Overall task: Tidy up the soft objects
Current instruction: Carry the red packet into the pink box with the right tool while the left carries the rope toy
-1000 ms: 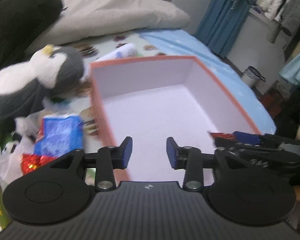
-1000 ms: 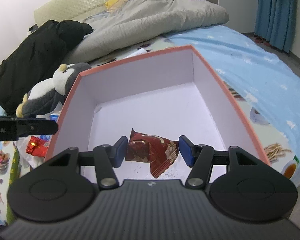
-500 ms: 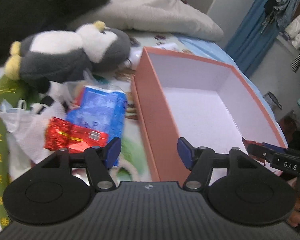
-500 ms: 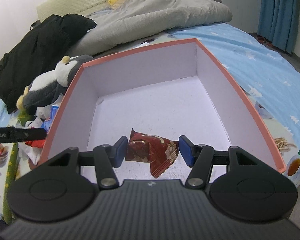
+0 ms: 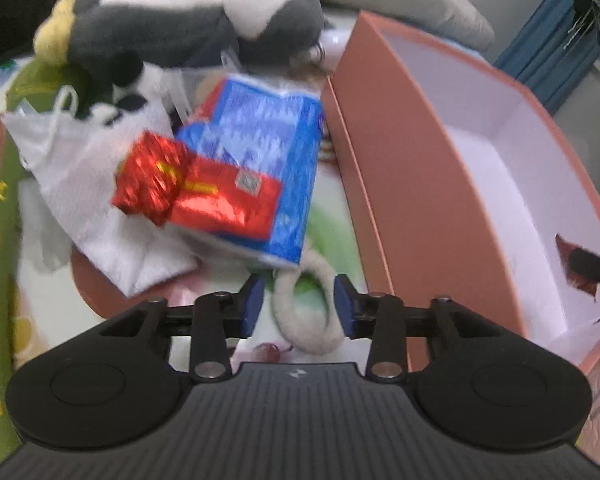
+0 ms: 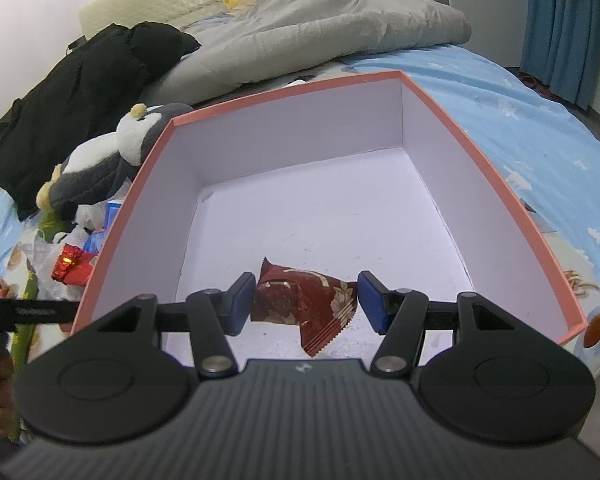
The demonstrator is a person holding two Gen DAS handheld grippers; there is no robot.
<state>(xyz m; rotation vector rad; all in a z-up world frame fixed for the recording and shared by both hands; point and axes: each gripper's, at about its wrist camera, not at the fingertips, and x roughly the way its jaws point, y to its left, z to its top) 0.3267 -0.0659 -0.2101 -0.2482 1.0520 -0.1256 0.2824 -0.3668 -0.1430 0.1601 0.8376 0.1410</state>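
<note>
My left gripper point(image 5: 299, 304) hangs low over the bedsheet just left of the pink box point(image 5: 388, 152). Its jaws are closing, with only a pale ring shape point(image 5: 300, 320) on the sheet between them; print or object, I cannot tell. Just ahead lies a blue packet point(image 5: 268, 140) with red foil packets point(image 5: 220, 196) on it, and a grey-white penguin plush point(image 5: 180, 12) behind. My right gripper point(image 6: 306, 302) is inside the box point(image 6: 284, 90), shut on a dark red snack packet point(image 6: 292, 292) near the front wall.
A white bag point(image 5: 80, 184) and a green strip point(image 5: 0, 240) lie left of the pile. A black jacket point(image 6: 80, 92) and a grey duvet point(image 6: 320, 32) fill the head of the bed. Blue curtains point(image 6: 560, 20) hang at the right.
My left gripper has swung left and down, from over the box to the pile beside it; its jaws widened, then narrowed. The right gripper holds the packet in much the same place.
</note>
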